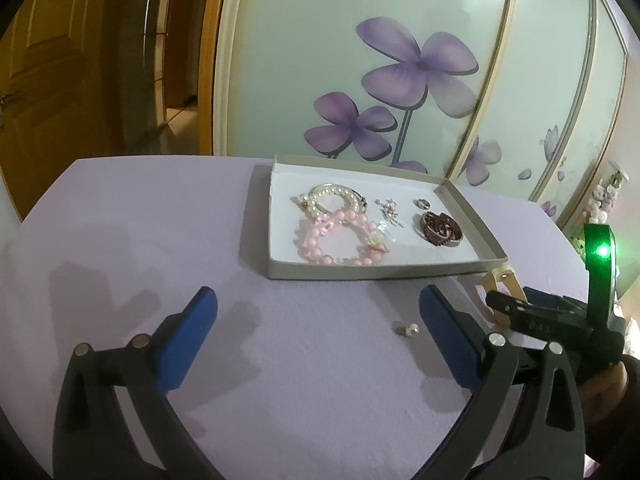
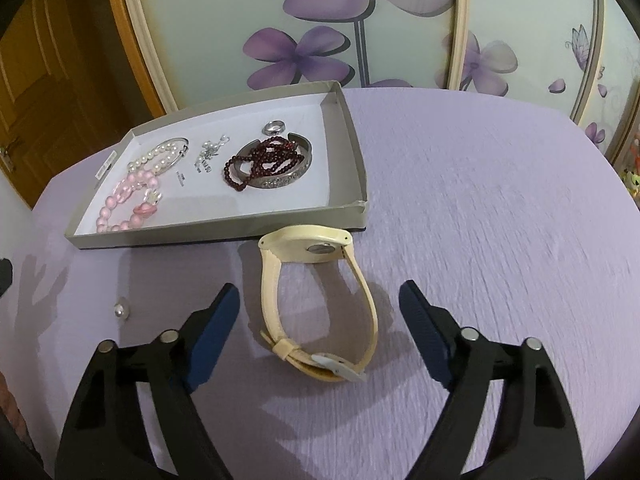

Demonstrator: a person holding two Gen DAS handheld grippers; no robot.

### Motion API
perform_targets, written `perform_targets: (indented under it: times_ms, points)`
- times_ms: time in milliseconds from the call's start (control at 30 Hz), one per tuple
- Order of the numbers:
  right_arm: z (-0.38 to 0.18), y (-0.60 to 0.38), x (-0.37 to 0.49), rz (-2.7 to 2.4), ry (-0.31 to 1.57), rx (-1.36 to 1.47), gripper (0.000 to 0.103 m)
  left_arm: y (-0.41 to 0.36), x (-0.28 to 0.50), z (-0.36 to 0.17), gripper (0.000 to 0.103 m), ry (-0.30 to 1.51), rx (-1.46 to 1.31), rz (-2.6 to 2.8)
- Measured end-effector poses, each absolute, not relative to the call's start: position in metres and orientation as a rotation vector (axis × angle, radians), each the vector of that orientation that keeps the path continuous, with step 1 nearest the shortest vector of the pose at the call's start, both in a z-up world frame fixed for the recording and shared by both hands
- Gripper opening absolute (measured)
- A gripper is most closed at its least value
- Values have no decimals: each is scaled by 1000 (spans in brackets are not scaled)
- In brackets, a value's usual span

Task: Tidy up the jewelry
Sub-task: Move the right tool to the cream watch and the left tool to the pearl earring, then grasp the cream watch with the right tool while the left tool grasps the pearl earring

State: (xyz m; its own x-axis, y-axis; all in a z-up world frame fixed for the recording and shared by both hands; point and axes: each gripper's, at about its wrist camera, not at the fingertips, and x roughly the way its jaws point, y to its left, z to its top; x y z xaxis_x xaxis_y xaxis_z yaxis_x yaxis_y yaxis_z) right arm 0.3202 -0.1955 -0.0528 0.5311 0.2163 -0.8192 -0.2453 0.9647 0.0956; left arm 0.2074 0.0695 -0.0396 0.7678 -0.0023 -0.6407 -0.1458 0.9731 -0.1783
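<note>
Lying on the lilac cloth-covered table (image 2: 480,200), the cream plastic wristwatch (image 2: 316,304) rests on its side just in front of the shallow grey cardboard tray (image 2: 352,152), its buckled strap between the blue pads of the right gripper (image 2: 320,304), whose jaws stand wide apart without touching it. Inside the tray sit a pink bead bracelet (image 2: 124,208), a white pearl bracelet (image 2: 160,160), a dark red bead string (image 2: 264,164) draped over an engraved silver bangle (image 2: 280,182), a small silver ring (image 2: 274,127) and some tiny silver pieces (image 2: 208,156). The left gripper (image 1: 318,312) hangs open over bare cloth, with a small pearl stud earring (image 1: 406,329) lying near its right finger.
</note>
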Motion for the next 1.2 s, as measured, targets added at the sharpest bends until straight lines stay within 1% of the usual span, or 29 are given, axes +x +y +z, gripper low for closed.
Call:
perform_targets:
  times_ms: [33,67,100,167,200,467,533,567,600,633,700,733,800,900,1000,1033,1133,1167,1200]
  points:
    - [-53,-195,321,275,973,-35,81,68,208,-40,101,696,-222,75]
    - [-54,-195,321,276,973,-38,73,65,208,-41,101,700,-218,68]
    - [-55,-194,322,279,975,-43,52,64,208,-42,101,703,-215,64]
    - [-57,-195,322,290,980,-41,40,59,210,-43,101,713,-204,51]
    - [-57,-196,321,295,982,-26,39,57,211,-44,101,717,-199,45]
    - [-39,-207,313,316,935,65,37,30,227,-59,101,783,-158,-12]
    - [-35,-209,313,313,928,80,37,19,233,-66,100,810,-138,-27]
    - [-34,-211,313,313,927,85,37,14,236,-70,98,823,-130,-36]
    - [-33,-211,313,312,927,92,37,10,239,-73,93,838,-122,-45]
    - [-32,-212,314,312,928,98,37,7,242,-77,91,854,-114,-49]
    - [-31,-214,314,312,930,106,37,2,247,-84,79,880,-99,-48]
    - [-31,-214,314,311,932,108,37,-1,250,-88,76,896,-95,-42]
    - [-32,-214,314,311,936,112,37,-2,254,-92,66,912,-99,-38]
    - [-33,-215,314,312,945,120,37,-6,256,-95,59,917,-92,-35]
    - [-35,-216,315,310,952,126,38,-11,258,-95,56,916,-74,-41]
    - [-35,-216,315,310,953,127,38,-14,259,-95,51,916,-69,-42]
    - [-35,-216,315,309,956,132,38,-20,262,-95,33,909,-49,-40]
    - [-35,-216,315,309,956,133,38,-21,263,-95,21,908,-48,-40]
    - [-35,-216,315,309,956,135,38,-22,263,-94,21,907,-49,-46]
